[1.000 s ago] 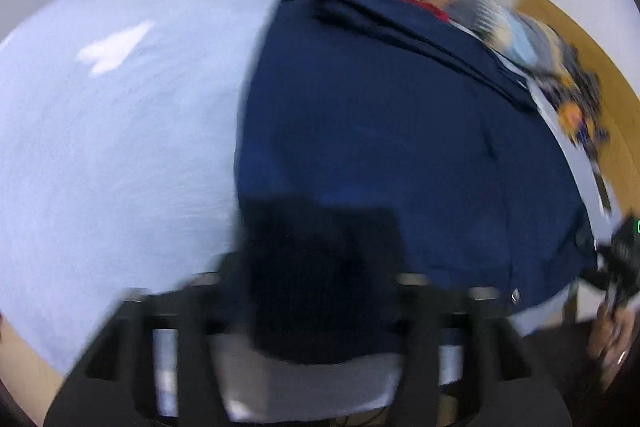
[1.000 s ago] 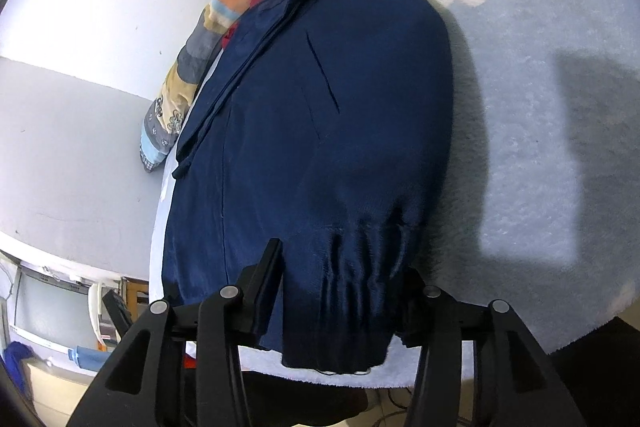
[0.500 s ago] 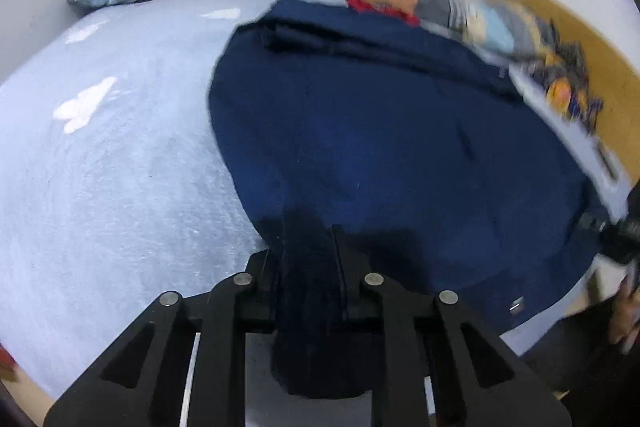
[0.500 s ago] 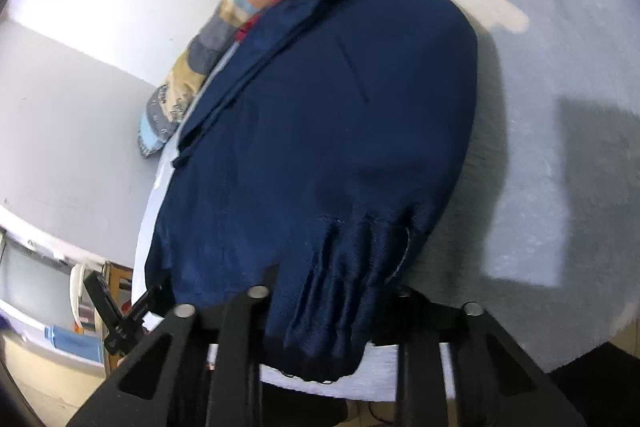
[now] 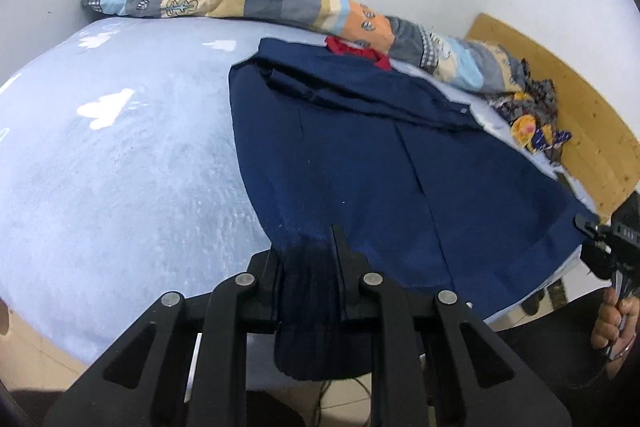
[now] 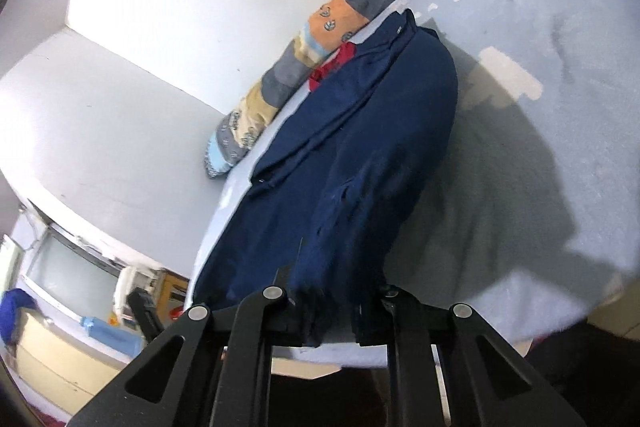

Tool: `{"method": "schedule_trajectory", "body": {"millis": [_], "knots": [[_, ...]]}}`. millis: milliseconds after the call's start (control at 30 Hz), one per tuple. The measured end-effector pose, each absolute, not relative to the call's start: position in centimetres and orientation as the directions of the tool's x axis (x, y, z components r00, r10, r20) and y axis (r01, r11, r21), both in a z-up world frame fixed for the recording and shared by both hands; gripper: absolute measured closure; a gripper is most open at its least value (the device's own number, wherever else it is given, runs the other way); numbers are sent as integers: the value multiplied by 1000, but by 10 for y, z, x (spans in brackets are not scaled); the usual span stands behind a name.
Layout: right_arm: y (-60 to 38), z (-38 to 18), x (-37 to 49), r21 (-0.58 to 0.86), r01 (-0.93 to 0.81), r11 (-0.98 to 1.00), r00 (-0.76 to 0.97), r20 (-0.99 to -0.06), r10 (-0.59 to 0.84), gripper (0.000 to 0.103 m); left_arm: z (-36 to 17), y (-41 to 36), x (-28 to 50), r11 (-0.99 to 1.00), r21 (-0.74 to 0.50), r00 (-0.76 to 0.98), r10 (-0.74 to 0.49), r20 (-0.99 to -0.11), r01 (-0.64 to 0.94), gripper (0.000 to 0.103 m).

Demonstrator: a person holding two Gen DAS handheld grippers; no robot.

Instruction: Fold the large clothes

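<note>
A large navy blue garment with a red collar piece lies spread on a light blue bed. My left gripper is shut on the garment's near hem, with dark cloth bunched between its fingers. The right wrist view shows the same garment lifted and draped toward the camera. My right gripper is shut on another part of its near edge. The right gripper also shows in the left wrist view, at the garment's far right corner.
A long patchwork bolster lies along the white wall behind the garment. Crumpled colourful cloth sits beside a wooden headboard. The bed's front edge is just under both grippers. A cabinet and clutter stand beyond the bed's left side.
Both grippers closed on the garment's near edge and lifted it. Both cameras tilted up, showing more wall and bolster. The garment now rises toward the right gripper.
</note>
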State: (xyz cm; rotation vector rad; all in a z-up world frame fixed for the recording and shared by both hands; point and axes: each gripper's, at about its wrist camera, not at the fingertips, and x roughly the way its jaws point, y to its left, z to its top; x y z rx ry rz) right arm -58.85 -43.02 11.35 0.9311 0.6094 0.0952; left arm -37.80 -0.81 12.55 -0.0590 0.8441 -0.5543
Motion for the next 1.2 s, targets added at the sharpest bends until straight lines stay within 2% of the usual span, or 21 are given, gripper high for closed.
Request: {"method": "schedule_trajectory", "body": {"millis": [67,133,200,233,300,367,400,433,467,533,700,800,833,867,900,933,967,1000,1033,1067,1200], "knots": [[-428,126,-602,777,145,613,840,-424,339,93,131,-5,-381,855,-280,535,-497,-684,436,86],[-425,139,-613,772,109,627,846,-403,350,102,133,-4,-381,851,-285,535,-504,-678,441,86],[-425,147,-621,764,96,638,848,-398,349,102,132,-7,-378,854,-275,536,-497,-683,442,86],[-428,147,-622,743,139,654,838,-440,323,99,130,-8,-376,855,-275,532,-495,-686,441,86],[-441,141,-623,735,238,635,828,-495,263,88,125,-11,-372,861,-262,522,-479,-706,436,86],[-464,129,-620,758,329,563,805,-537,252,60,120,-14,-369,863,-253,506,-469,-724,438,85],[-474,123,-618,745,386,543,787,-574,228,39,118,-13,-369,867,-242,505,-458,-731,436,84],[-485,119,-616,721,451,526,762,-618,194,34,117,-12,-369,870,-234,504,-450,-737,434,83],[-495,116,-614,713,472,518,759,-628,173,34,114,-13,-366,869,-234,497,-449,-743,435,83],[-512,105,-599,684,494,537,720,-668,187,26,109,-14,-361,880,-217,491,-424,-761,423,79],[-525,62,-560,577,575,580,561,-794,232,26,93,-11,-348,896,-240,454,-403,-795,374,75],[-507,44,-542,563,539,627,501,-812,298,28,82,-13,-341,900,-245,427,-393,-814,361,51],[-495,38,-535,540,522,660,466,-829,310,31,77,-16,-338,902,-237,414,-382,-826,360,49],[-482,38,-530,509,495,704,452,-843,291,37,71,-20,-335,907,-219,406,-363,-839,359,49],[-470,43,-528,481,456,748,453,-849,270,69,67,-23,-333,912,-199,403,-343,-848,359,48],[-462,47,-522,478,413,775,465,-843,272,85,62,-26,-332,914,-180,404,-328,-854,362,48],[-456,52,-521,476,393,787,477,-837,269,85,61,-28,-333,915,-164,417,-320,-851,367,49],[-452,55,-521,466,381,798,487,-835,255,86,62,-30,-335,914,-150,436,-318,-842,377,63],[-450,58,-521,464,376,802,500,-830,246,87,64,-32,-337,906,-144,442,-327,-836,397,84],[-451,61,-523,490,375,787,526,-811,255,87,69,-33,-341,901,-140,460,-337,-822,410,92],[-448,85,-540,602,300,740,653,-695,301,87,85,-19,-346,891,-199,495,-399,-772,407,92]]}}
